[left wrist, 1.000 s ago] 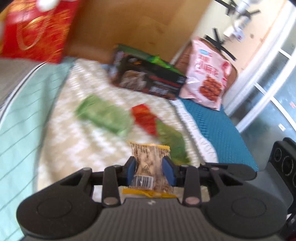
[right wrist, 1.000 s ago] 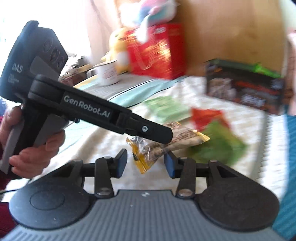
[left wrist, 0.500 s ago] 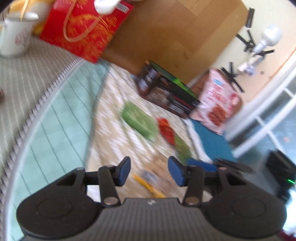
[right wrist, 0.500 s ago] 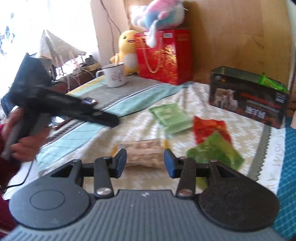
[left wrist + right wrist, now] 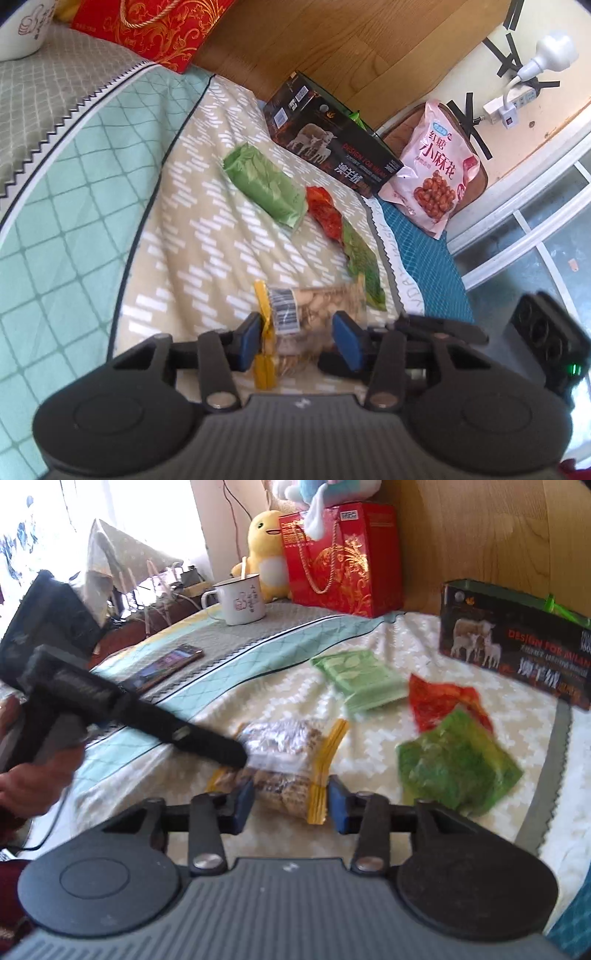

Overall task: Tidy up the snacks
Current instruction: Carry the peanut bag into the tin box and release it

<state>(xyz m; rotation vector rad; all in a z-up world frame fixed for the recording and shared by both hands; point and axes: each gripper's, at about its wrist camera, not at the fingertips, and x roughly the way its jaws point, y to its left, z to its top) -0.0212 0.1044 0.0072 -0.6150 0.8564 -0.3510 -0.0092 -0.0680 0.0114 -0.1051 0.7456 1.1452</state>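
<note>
both grippers tilted downward, left gripper (image 5: 301, 338) and right gripper (image 5: 291, 805) jaws closing

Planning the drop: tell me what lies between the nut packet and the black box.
Between nut packet and box lie three flat packets: light green, red, dark green. Nothing tall; a lift should clear them.

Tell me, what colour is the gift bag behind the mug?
The tall paper gift bag is red with gold swirls, clearest in the right wrist view.
</note>
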